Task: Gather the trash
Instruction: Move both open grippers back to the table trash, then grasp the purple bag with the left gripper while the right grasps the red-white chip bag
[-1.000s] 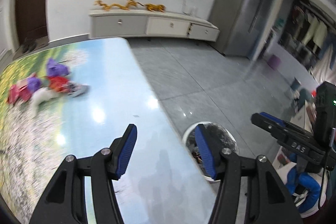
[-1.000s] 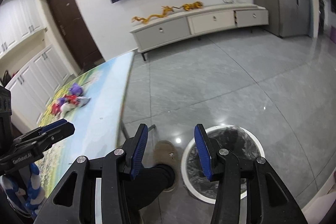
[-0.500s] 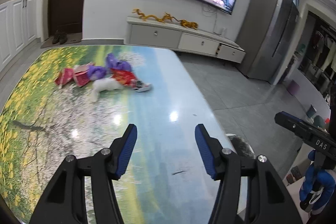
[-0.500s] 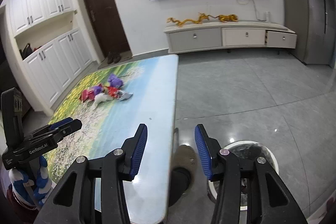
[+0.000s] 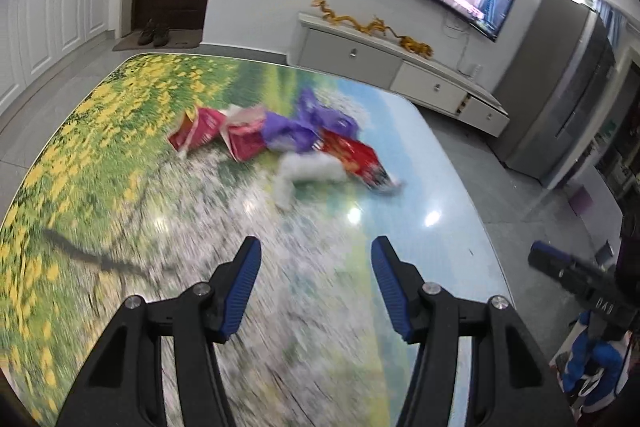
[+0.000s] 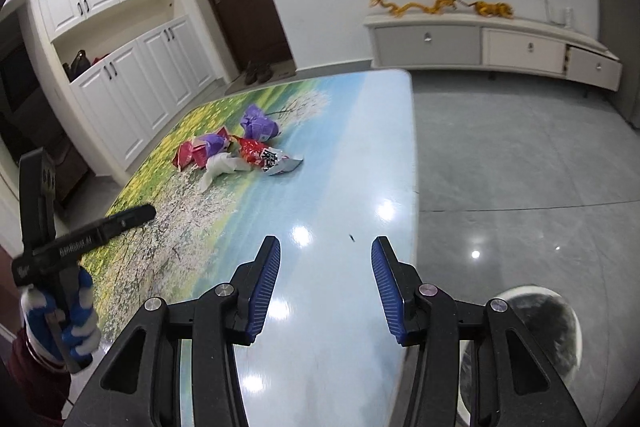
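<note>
My left hand-held gripper [image 5: 316, 283] is wide open, nothing between its blue pads, hovering over the near part of the bench [image 5: 120, 163]. My right hand-held gripper [image 6: 325, 287] is also open and empty, over the bench's right edge. The trash [image 5: 288, 143] sits in one loose pile toward the far middle of the bench, well apart from both grippers: red wrappers [image 5: 200, 131], crumpled purple bags [image 5: 292, 131], a white wad [image 5: 308, 169], and a red-and-silver packet [image 6: 264, 157] on the pile's right side. The left view is motion-blurred. The bin [image 6: 548, 339], white rim with a dark liner, stands on the floor [image 6: 520, 163] just beside the bench's right edge, partly hidden behind my right gripper.
</note>
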A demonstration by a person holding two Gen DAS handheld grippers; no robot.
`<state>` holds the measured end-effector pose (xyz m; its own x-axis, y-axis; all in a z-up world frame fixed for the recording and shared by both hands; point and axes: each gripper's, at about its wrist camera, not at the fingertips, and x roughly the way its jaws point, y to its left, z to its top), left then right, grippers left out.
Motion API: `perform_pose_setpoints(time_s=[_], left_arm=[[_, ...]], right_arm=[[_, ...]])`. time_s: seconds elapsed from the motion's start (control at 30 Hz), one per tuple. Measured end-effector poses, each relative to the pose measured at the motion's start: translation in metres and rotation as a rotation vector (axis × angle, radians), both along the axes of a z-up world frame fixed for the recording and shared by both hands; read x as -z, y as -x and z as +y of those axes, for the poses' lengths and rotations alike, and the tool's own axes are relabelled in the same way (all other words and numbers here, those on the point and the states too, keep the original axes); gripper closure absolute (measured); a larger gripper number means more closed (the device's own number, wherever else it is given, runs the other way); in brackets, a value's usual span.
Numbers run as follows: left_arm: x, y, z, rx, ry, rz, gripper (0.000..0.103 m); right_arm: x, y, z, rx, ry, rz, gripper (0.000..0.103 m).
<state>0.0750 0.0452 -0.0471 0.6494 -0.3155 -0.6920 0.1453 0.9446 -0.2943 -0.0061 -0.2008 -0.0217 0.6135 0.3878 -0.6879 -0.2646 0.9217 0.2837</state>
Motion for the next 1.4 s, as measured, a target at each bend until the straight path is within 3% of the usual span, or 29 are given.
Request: perform_pose_setpoints(time_s=[0.27,0.53,0.7,0.8,1.03,1.17,1.4], left_arm=[[-0.003,-0.076,-0.009,-0.006,0.007,0.031,0.047],[0.022,-0.136,-0.02,-0.048,0.006,0.127,0.047],[0.035,-0.143,-0.014,-0.059,0.032,0.155,0.048],[0.042,-0.146,-0.009,-0.062,0.041,0.167,0.055],[0.044,-0.144,0.003,-0.062,0.07,0.153,0.057],[0.041,-0.139,0.008,-0.056,0.083,0.136,0.057],[0.028,-0.115,0.01,-0.035,0.083,0.106,0.057]], right_arm=[[0.015,-0.058,0.03,-0.086,-0.014,0.023,0.052],[0.02,-0.1,0.074,-0.207,0.011,0.017,0.05],[0.026,-0.121,0.106,-0.28,0.033,0.0,0.047],[0.028,-0.133,0.123,-0.318,0.063,-0.015,0.047],[0.041,-0.155,0.148,-0.376,0.123,-0.002,0.047],[0.051,-0.158,0.147,-0.39,0.115,0.033,0.063],[0.051,-0.135,0.123,-0.358,0.055,0.061,0.076]])
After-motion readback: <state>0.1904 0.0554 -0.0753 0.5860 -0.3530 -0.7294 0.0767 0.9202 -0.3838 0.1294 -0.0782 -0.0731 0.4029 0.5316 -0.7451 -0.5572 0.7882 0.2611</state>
